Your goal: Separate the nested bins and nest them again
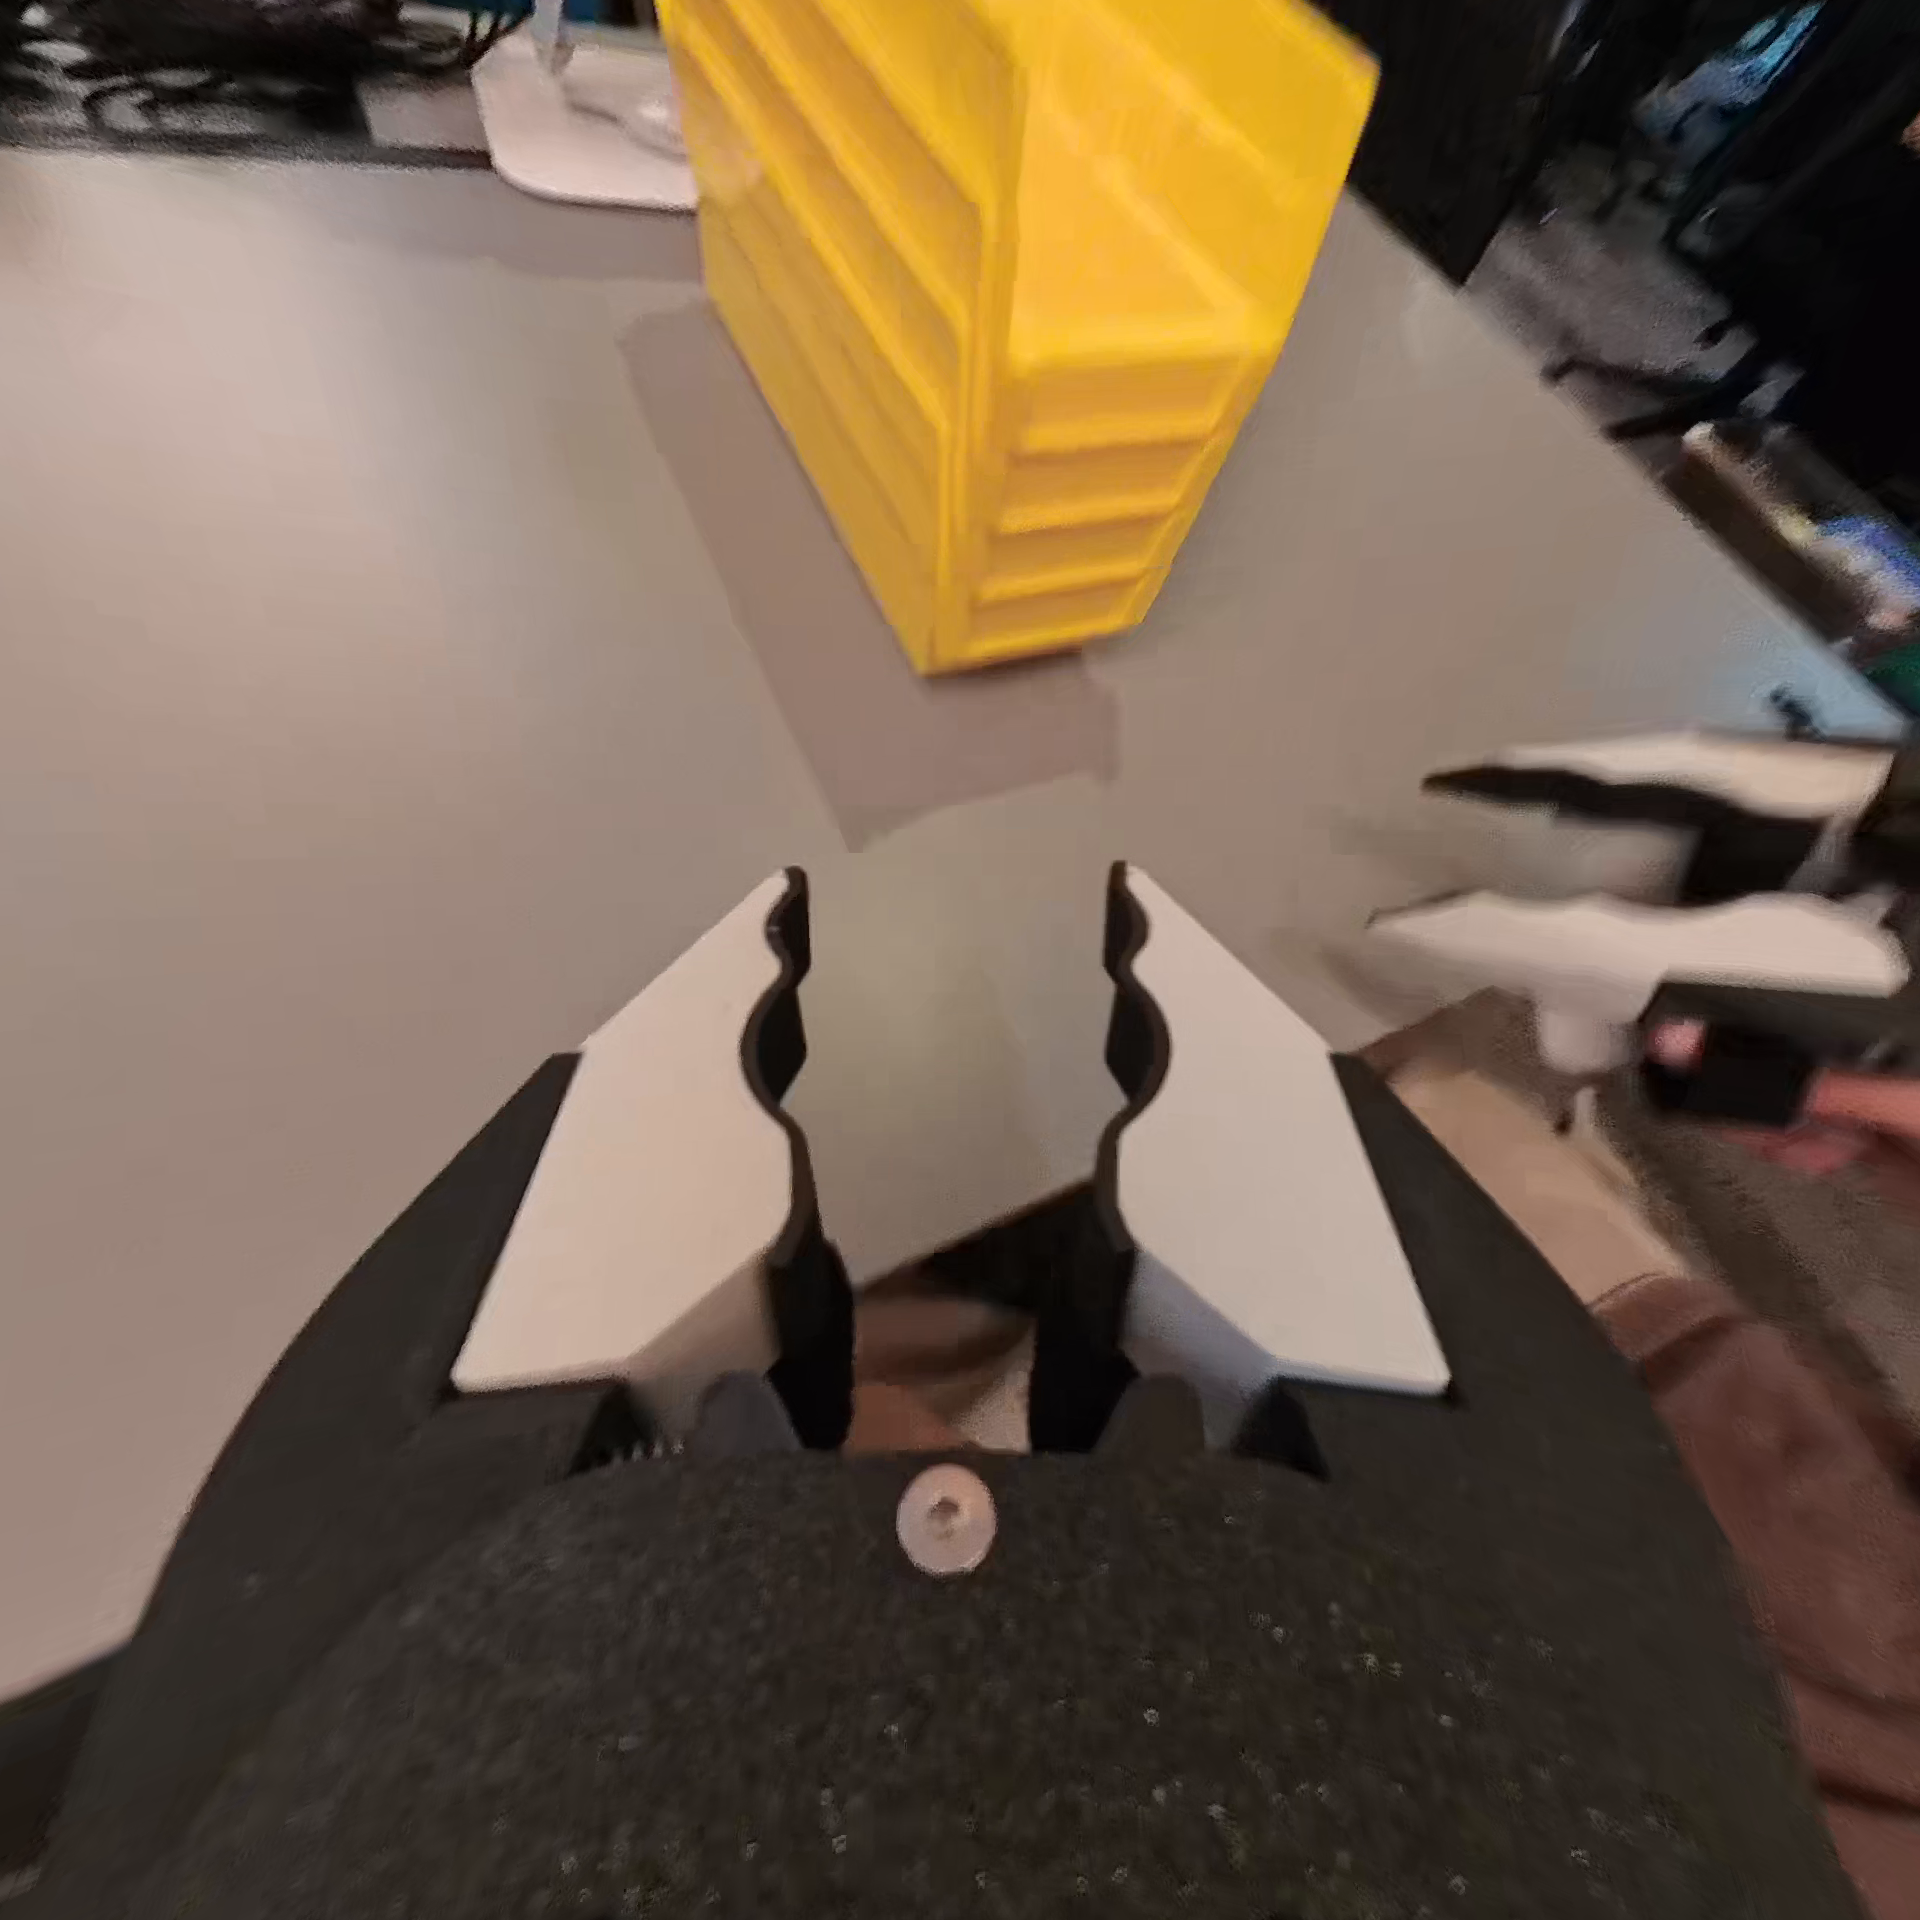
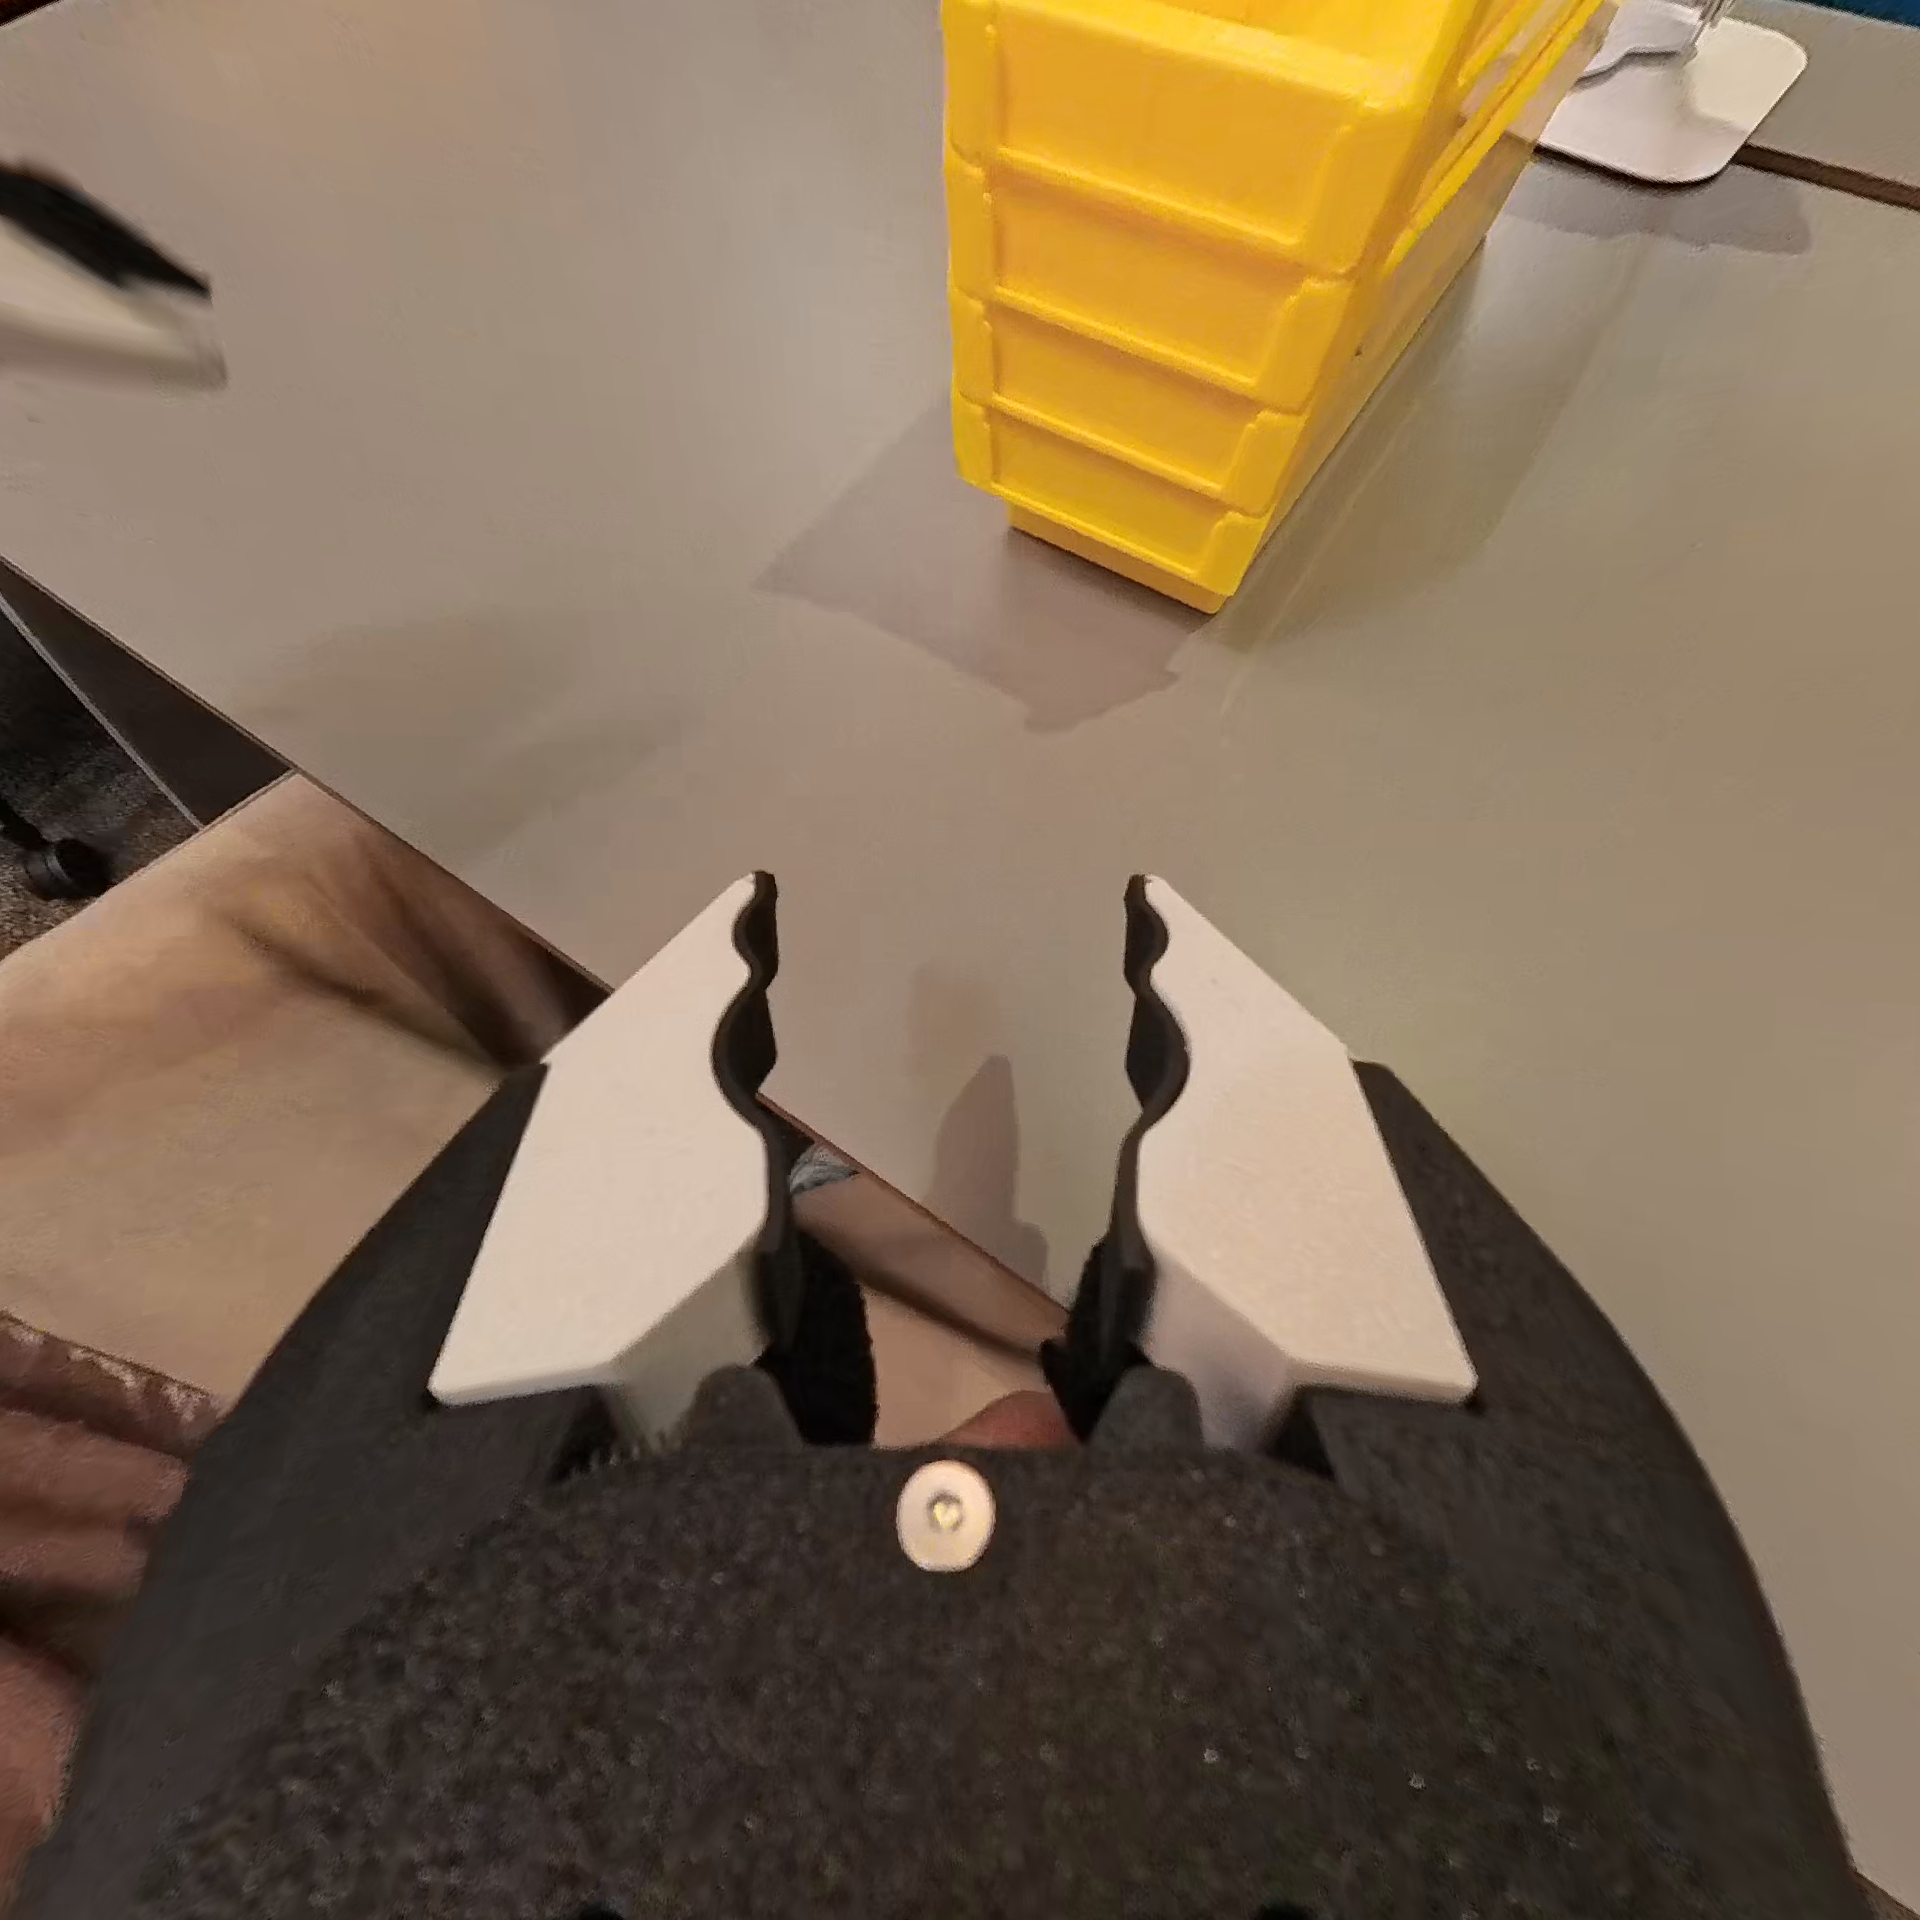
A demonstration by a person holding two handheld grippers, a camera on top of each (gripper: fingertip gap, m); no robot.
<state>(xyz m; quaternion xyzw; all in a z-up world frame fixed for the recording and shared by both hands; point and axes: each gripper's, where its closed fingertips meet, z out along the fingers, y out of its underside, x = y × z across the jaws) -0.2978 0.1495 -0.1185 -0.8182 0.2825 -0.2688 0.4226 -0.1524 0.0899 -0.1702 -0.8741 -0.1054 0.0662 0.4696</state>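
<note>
Grey table; dim cluttered room

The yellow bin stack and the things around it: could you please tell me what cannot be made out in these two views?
- Yellow bin stack: its top is cut off by the upper edge in the right wrist view, so the full bin count is unclear.
- Right tongs: motion-blurred in the left wrist view.
- Left tongs: blurred and cut off by the left edge in the right wrist view.
- White base: blurred in the left wrist view, partly behind the stack; unidentifiable.
</note>
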